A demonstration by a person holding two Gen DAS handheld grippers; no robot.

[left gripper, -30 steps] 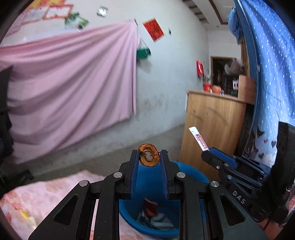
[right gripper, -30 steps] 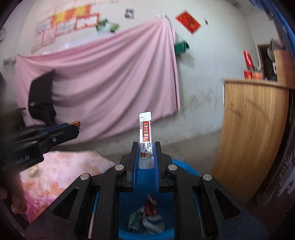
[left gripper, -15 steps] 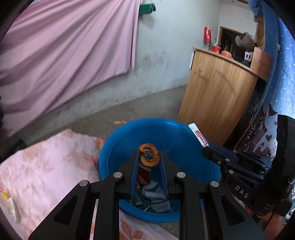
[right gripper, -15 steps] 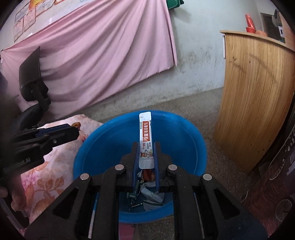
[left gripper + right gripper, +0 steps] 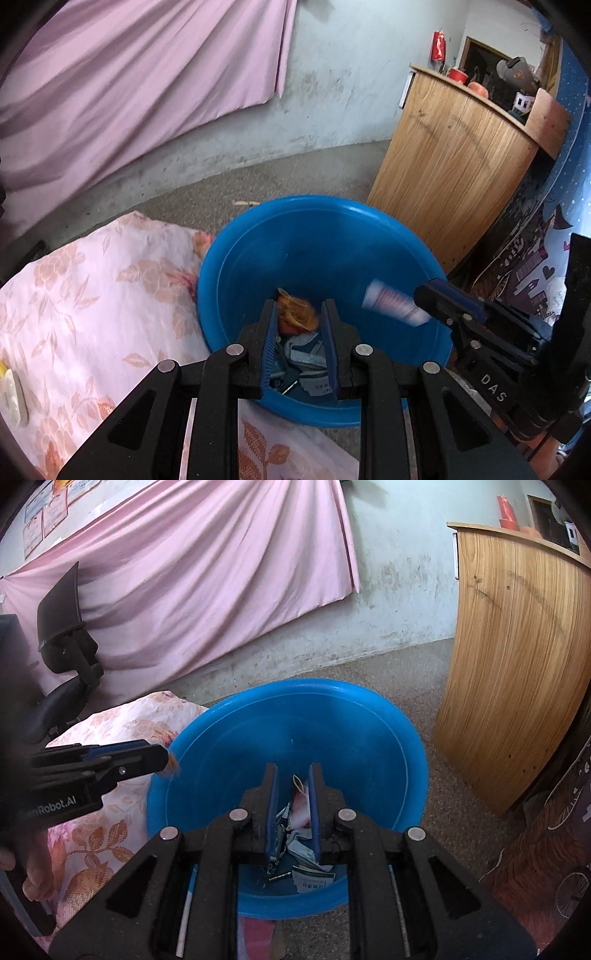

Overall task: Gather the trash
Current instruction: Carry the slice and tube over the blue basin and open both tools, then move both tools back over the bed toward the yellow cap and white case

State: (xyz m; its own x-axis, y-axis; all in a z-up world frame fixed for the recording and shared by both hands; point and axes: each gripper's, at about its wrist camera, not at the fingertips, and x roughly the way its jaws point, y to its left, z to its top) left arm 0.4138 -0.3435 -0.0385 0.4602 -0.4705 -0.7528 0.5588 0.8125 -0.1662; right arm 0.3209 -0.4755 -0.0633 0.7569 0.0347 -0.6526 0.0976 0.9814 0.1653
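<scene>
— Tongs, both pairs: what's their state?

— My left gripper (image 5: 298,320) and right gripper (image 5: 293,790) have their jaws parted over the blue basin (image 5: 332,221). The orange peel (image 5: 297,312) and sachet (image 5: 393,306) look loose, dropping onto the scraps.

— What's left?

— I judge 1 yellow-and-white piece (image 5: 13,397) on the floral cloth (image 5: 92,295).

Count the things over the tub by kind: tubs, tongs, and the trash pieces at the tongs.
Blue tub: 1
Tongs: 2 (left tongs, right tongs)
Orange peel: 1
White sachet: 1
Total: 5
</scene>
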